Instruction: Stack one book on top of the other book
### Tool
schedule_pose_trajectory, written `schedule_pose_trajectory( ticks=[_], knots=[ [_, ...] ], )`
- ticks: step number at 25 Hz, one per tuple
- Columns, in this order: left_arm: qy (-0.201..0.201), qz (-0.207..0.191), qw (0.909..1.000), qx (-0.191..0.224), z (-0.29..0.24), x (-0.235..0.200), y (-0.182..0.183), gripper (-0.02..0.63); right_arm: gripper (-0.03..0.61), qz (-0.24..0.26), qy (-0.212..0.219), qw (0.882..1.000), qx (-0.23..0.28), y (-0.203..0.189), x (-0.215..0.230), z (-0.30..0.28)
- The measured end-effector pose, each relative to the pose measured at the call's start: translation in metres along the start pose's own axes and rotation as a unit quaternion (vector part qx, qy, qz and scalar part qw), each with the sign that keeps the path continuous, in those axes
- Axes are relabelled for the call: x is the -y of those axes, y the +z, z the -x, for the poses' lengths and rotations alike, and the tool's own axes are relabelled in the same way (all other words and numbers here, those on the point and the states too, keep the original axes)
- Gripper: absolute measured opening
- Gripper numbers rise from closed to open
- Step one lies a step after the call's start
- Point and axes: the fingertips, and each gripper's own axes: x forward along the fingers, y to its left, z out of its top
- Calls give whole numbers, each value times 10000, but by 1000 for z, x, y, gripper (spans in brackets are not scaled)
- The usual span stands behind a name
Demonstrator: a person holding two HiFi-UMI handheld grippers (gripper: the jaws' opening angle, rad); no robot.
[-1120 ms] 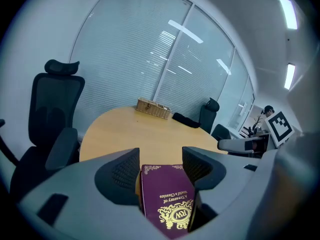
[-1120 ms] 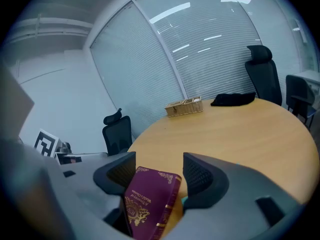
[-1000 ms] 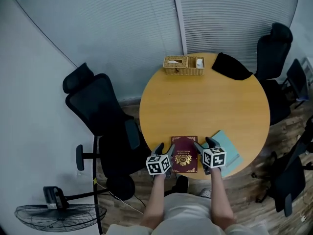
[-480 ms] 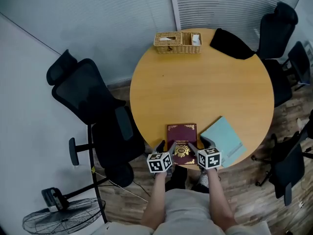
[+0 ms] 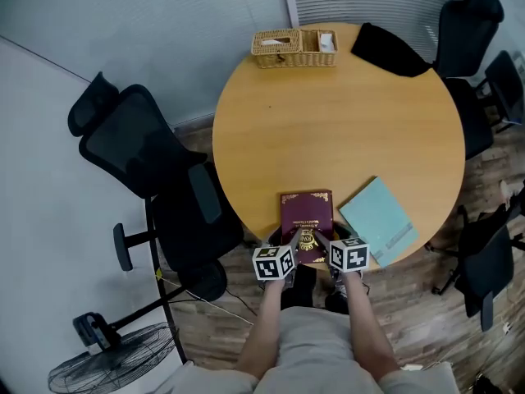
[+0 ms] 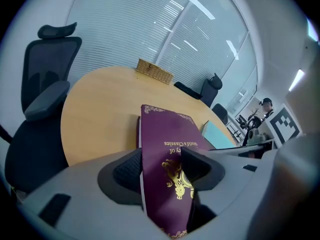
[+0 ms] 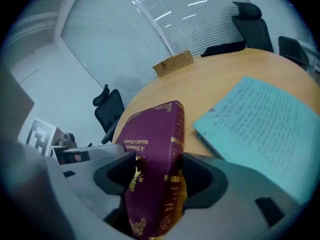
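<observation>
Gripping the maroon book [image 5: 306, 222] by its near end, both my jaws are closed on it. The left gripper [image 5: 288, 245] has just been closing, with a pad set on either face. The right gripper [image 5: 329, 241] clamps the corner by the gilt spine. In the head view my marker cubes hide that near edge, so I cannot tell whether the book rests on the round tabletop [image 5: 344, 138] or is raised off it. One left pad covers part of the gold title. The teal book [image 5: 379, 220] lies flat just beside it on the right, not touching. Its print is too blurred to read, and the right gripper view cuts off its near corner. Something black [image 5: 392, 48] near the wicker basket [image 5: 294, 48] stays unclear.
</observation>
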Motion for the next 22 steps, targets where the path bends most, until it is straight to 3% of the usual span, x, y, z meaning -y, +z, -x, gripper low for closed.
schedule_pose_trajectory(
  ticks=[5, 9, 16, 22],
  knots=[
    [95, -36, 9999, -11, 1, 1, 5, 256, 291, 150, -123, 9998, 52, 5, -2, 1],
    [79, -214, 9996, 187, 3, 8, 30, 255, 291, 363, -210, 9988, 240, 28, -5, 5],
    [-56, -452, 9964, 710, 8, 34, 94, 255, 291, 552, -508, 9933, 876, 89, -9, 29],
    [-172, -435, 9929, 1090, 15, 57, 121, 247, 290, 686, -522, 9847, 1512, 127, -8, 58]
  ],
)
